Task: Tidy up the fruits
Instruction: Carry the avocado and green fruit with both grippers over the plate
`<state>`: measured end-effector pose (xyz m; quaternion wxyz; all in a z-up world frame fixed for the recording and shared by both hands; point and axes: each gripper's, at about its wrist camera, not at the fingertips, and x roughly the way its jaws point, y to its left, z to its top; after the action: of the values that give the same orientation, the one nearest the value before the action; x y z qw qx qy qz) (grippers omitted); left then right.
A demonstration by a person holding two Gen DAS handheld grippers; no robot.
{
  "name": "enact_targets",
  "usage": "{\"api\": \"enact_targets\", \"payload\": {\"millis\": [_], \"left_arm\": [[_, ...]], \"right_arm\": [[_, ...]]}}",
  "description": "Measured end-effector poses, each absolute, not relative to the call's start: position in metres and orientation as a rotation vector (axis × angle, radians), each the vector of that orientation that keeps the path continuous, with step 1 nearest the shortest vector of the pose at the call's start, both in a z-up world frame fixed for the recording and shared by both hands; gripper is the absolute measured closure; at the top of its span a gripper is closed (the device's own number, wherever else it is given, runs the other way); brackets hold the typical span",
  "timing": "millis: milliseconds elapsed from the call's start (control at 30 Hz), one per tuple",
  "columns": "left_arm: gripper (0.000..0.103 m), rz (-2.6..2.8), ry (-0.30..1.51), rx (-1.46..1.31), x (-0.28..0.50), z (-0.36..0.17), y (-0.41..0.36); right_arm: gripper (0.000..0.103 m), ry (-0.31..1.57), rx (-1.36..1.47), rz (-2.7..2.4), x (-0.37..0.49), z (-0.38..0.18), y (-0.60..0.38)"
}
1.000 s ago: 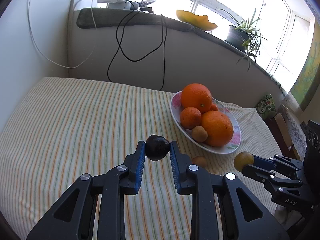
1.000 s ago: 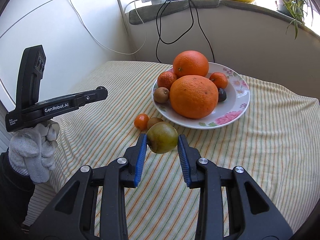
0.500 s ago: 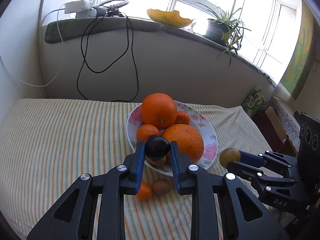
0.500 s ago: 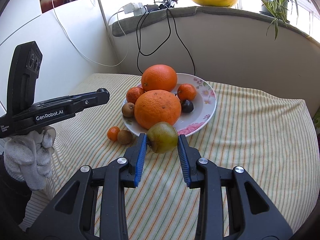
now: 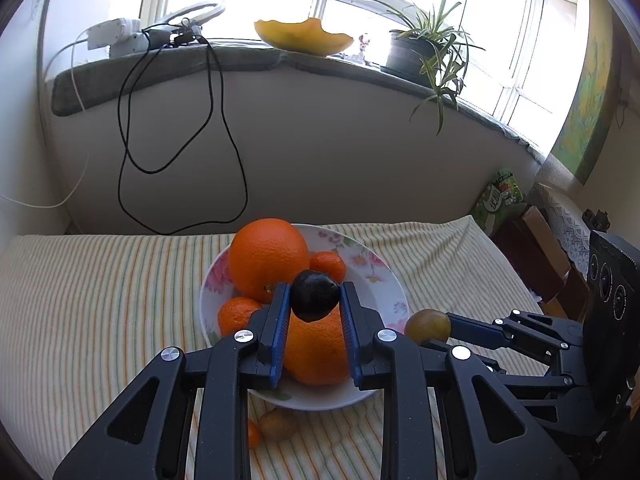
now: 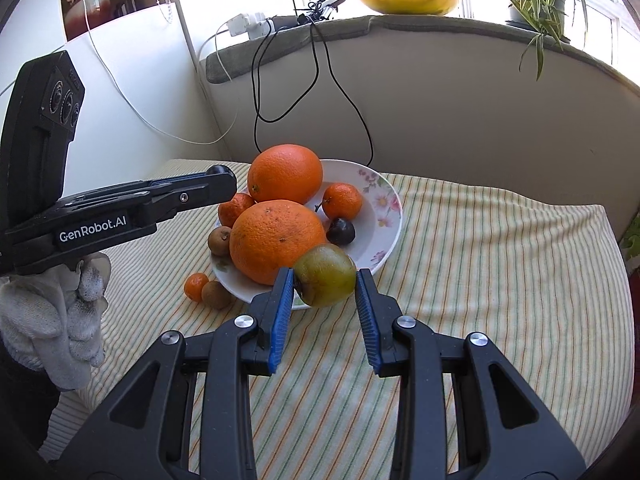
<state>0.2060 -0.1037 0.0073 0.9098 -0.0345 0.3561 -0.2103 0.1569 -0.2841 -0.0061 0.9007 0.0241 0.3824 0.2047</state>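
Observation:
A white floral plate (image 5: pixel 384 280) (image 6: pixel 384 204) on the striped cloth holds two big oranges (image 6: pixel 285 174), small tangerines, a kiwi (image 6: pixel 219 240) and a dark plum (image 6: pixel 341 231). My left gripper (image 5: pixel 315 300) is shut on a dark plum (image 5: pixel 315 295) and holds it above the plate, over the near orange (image 5: pixel 316 354). My right gripper (image 6: pixel 325 280) is shut on a green-brown fruit (image 6: pixel 326 275) at the plate's near rim; it also shows in the left wrist view (image 5: pixel 427 325). A tangerine (image 6: pixel 196 287) and a kiwi (image 6: pixel 216 294) lie on the cloth beside the plate.
A curved wall with a ledge stands behind the table, with black cables (image 5: pixel 132 152) hanging down, a yellow dish (image 5: pixel 304 36) and a potted plant (image 5: pixel 424 52) on top. Boxes and a green packet (image 5: pixel 498 198) stand off the table's right edge.
Both grippers have moved in toward the plate with their fruit. The left one has swung right, from the open cloth to above the plate. The right one has reached the plate's near rim.

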Motion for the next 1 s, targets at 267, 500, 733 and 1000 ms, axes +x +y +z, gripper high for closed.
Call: {"api": "enact_targets", "payload": {"millis": [267,500,733,1000], "left_arm": [[0.08,-0.445,0.741,-0.057,0.22,0.007,-0.117],[0.08,-0.449,0.743,-0.053,0.229,0.007,-0.124],[0.08,-0.455,0.754,-0.056,0.235,0.004,-0.127],[0.08,-0.46,0.759,-0.054,0.238,0.002,-0.128]], "right_arm": [[0.07,0.795,0.052,0.421,0.167,-0.01,-0.285],[0.07,0.801,0.051,0.419,0.177,-0.014,-0.285],[0.07,0.812,0.052,0.417,0.185,-0.02,-0.284],[0.07,0.818,0.048,0.418,0.188,-0.024,-0.282]]}}
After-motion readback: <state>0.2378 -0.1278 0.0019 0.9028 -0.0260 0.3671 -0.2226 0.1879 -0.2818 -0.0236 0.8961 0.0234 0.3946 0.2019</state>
